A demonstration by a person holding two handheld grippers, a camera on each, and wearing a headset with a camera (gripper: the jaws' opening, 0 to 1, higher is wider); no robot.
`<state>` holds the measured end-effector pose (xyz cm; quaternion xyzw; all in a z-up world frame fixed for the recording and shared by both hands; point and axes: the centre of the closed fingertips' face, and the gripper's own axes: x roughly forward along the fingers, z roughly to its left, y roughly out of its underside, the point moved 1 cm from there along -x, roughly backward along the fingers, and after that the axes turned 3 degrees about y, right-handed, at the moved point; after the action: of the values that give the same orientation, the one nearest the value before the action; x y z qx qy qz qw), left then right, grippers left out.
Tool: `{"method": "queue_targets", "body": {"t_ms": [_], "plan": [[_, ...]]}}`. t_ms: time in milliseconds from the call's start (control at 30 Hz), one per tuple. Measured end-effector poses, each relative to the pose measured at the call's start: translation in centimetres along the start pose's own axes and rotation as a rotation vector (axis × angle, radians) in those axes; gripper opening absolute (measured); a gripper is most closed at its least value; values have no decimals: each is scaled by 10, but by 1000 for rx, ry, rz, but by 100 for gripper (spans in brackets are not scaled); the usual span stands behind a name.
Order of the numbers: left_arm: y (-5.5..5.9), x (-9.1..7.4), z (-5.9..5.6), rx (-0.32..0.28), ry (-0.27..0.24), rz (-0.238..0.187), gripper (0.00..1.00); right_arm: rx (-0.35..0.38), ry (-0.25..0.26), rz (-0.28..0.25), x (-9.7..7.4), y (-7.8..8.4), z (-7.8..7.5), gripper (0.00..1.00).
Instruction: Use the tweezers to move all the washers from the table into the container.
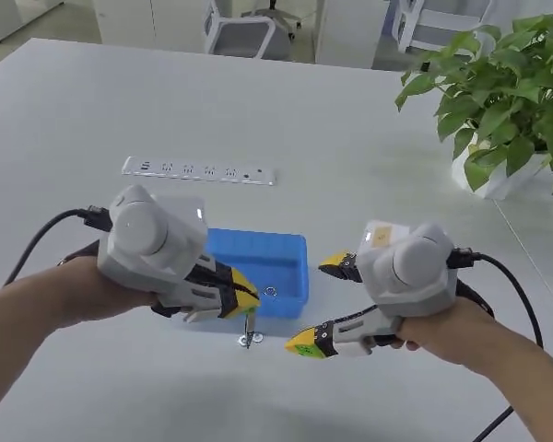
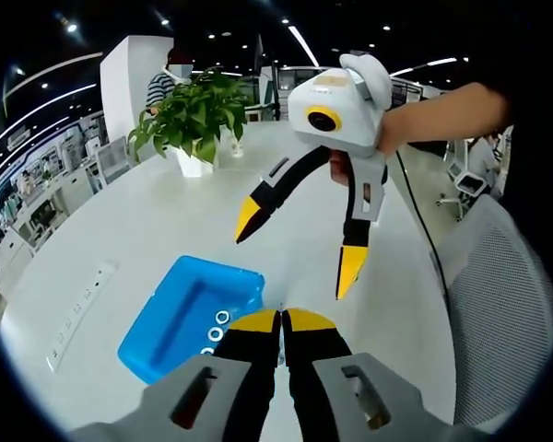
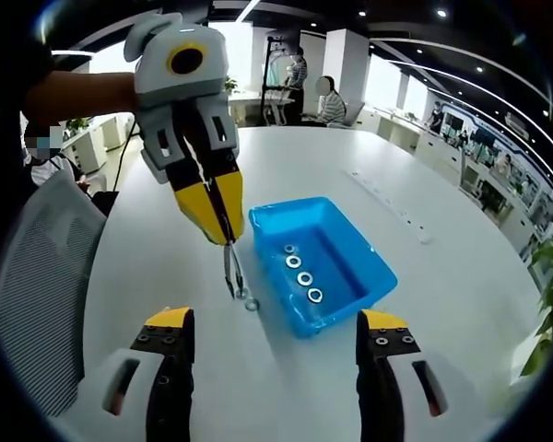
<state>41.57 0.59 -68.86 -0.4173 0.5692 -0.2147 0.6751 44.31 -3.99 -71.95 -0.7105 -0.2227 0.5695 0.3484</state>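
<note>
1. Where the tips of the tweezers (image 3: 230,265) point, washers (image 3: 251,303) lie on the tabletop (image 3: 166,276), just beside the container (image 3: 350,308).
2. The left gripper (image 3: 218,232), nearer, has its fingers clamped on the near-upright tweezers.
3. The right gripper (image 1: 321,307) hovers near the container, fingers apart and empty.

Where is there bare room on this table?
Free: the white table beyond the white power strip, and between the blue plastic tray and the potted plant. Crowded: the tray's near side, with left gripper, right gripper and metal tweezers.

White power strip (image 1: 199,171), leafy potted plant (image 1: 502,101), grey chair (image 1: 244,32)
</note>
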Motion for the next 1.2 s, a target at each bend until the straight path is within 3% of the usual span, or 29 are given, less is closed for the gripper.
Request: {"method": "queue_targets", "body": {"t_ms": [1000, 1200], "plan": [[5, -2, 4, 10, -7, 12, 5, -16, -18, 14, 3, 1, 6, 71], [7, -4, 6, 13, -3, 15, 5, -66, -67, -16, 9, -10, 15, 59]]}}
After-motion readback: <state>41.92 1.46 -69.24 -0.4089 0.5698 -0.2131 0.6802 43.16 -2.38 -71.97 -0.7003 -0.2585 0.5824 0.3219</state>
